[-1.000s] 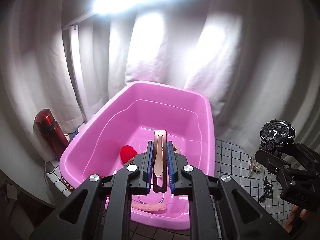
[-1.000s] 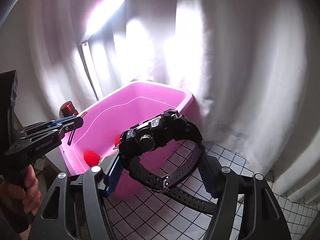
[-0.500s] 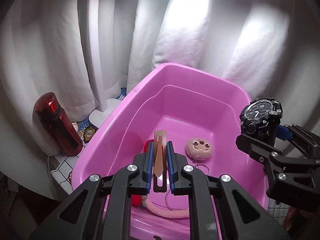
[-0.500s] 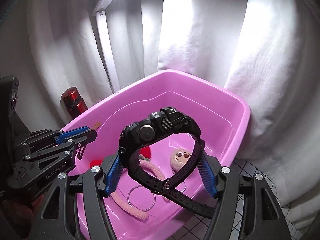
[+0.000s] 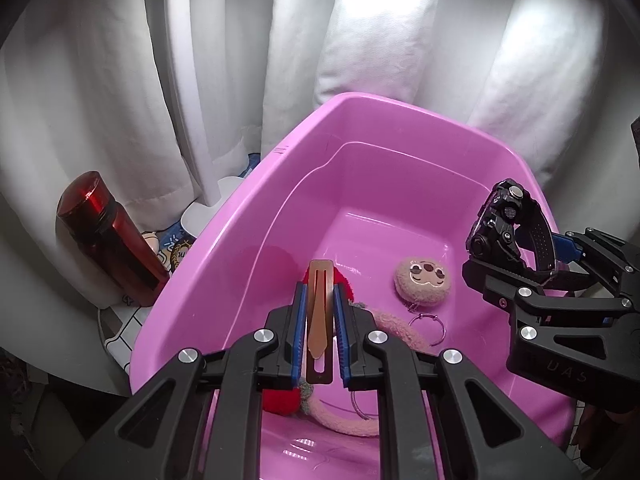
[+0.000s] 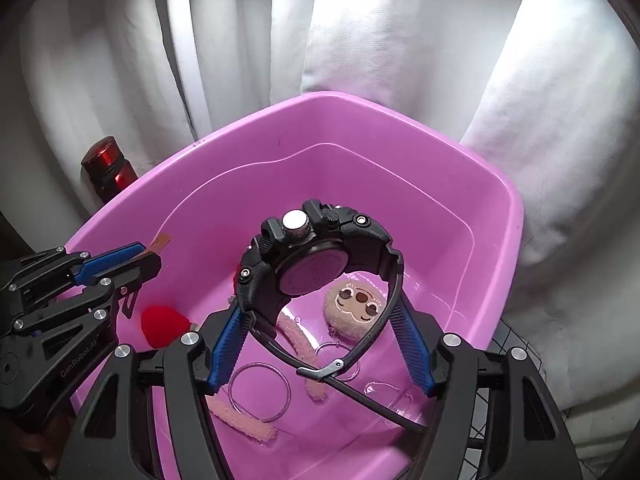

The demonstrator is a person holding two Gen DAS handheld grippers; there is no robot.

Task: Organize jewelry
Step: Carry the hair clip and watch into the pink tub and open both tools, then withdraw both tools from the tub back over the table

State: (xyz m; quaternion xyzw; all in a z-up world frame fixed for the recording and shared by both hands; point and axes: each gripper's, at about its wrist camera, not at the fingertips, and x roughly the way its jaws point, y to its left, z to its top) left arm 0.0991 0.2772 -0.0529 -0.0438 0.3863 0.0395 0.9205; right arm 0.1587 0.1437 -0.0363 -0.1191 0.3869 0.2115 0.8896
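The pink tub [image 6: 494, 200] holds a sloth plush, rings and a fuzzy band on its floor. Above its right half the right gripper [image 6: 320, 312] stands spread wide inside the strap of the black watch [image 6: 316, 256]; above its left half the left gripper [image 5: 319, 312] is pinched narrow on the copper hair clip [image 5: 320, 304]. Lower each near the tub's floor before releasing, aiming for bare pink.

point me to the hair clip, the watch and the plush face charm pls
hair clip [image 5: 319, 312]: left wrist view, mid-blade between the pads.
watch [image 6: 310, 266]: right wrist view, round case back.
plush face charm [image 5: 423, 280]: left wrist view, centre of the face.
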